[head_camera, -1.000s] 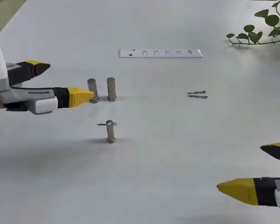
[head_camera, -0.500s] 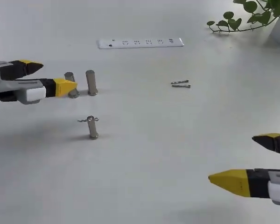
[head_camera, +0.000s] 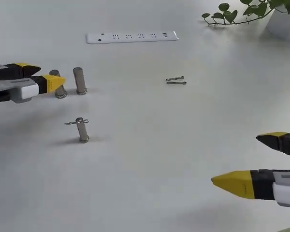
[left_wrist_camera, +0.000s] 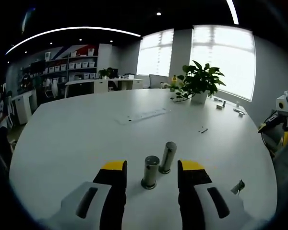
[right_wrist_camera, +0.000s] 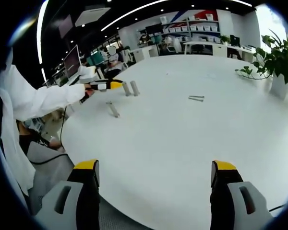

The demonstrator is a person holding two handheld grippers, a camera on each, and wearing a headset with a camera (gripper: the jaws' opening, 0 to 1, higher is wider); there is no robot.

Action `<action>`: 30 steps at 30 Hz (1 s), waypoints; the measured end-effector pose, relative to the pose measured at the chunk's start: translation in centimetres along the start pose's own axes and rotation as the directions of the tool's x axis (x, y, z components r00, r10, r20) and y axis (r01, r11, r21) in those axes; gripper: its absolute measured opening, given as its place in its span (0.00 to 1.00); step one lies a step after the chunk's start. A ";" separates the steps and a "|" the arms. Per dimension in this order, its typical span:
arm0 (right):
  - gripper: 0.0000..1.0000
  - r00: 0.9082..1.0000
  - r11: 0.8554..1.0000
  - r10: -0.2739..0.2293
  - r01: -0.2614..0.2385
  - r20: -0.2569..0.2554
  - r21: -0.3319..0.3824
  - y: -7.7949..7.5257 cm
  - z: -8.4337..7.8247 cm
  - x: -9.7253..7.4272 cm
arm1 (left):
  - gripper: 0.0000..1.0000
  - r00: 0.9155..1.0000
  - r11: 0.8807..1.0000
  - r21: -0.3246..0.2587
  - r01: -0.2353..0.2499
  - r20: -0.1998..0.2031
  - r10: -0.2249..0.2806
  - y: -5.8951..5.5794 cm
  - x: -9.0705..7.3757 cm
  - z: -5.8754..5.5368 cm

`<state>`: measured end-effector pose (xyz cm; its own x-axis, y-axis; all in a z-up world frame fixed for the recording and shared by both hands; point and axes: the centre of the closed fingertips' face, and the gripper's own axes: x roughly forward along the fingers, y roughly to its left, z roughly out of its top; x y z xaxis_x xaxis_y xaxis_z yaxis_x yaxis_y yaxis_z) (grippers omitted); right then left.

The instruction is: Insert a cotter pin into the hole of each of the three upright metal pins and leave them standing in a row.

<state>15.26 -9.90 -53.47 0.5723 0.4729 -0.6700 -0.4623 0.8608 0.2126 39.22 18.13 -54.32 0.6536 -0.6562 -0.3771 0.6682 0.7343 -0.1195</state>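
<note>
The left claw [head_camera: 52, 76], jaws apart, straddles the nearer bare metal pin [left_wrist_camera: 150, 171], which stands upright between them. The second bare pin [left_wrist_camera: 168, 156] stands just beyond. The right claw [right_wrist_camera: 154, 167], also apart, has the loose cotter pins [right_wrist_camera: 196, 98] well ahead.

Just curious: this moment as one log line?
left gripper: open around bare pin | right gripper: open, empty | pin with cotter: one | loose cotter pins: two

white table [head_camera: 150, 159], bright windows [left_wrist_camera: 221, 57], wall shelves [left_wrist_camera: 81, 64]

No legible text, labels or numbers anywhere.
</note>
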 end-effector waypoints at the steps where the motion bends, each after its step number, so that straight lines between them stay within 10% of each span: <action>1: 0.95 1.000 1.000 -0.002 0.002 -0.003 0.000 0.0 -0.1 0.0 | 0.38 1.000 1.000 0.004 0.001 -0.002 -0.001 0.0 0.2 -0.1; 18: 0.93 1.000 1.000 -0.006 0.006 -0.014 0.004 0.0 -0.2 0.2 | 0.11 1.000 0.999 0.046 0.006 -0.021 -0.005 -0.3 1.7 -0.9; 30: 0.92 1.000 1.000 0.003 -0.003 -0.010 -0.002 0.2 -0.2 0.4 | 0.10 1.000 0.997 0.072 0.007 -0.021 -0.005 -0.5 1.5 -0.8</action>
<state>15.25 -9.60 -53.79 0.5640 0.4730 -0.6768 -0.4648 0.8593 0.2133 39.58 16.94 -55.58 0.6425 -0.6562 -0.3958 0.6965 0.7154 -0.0555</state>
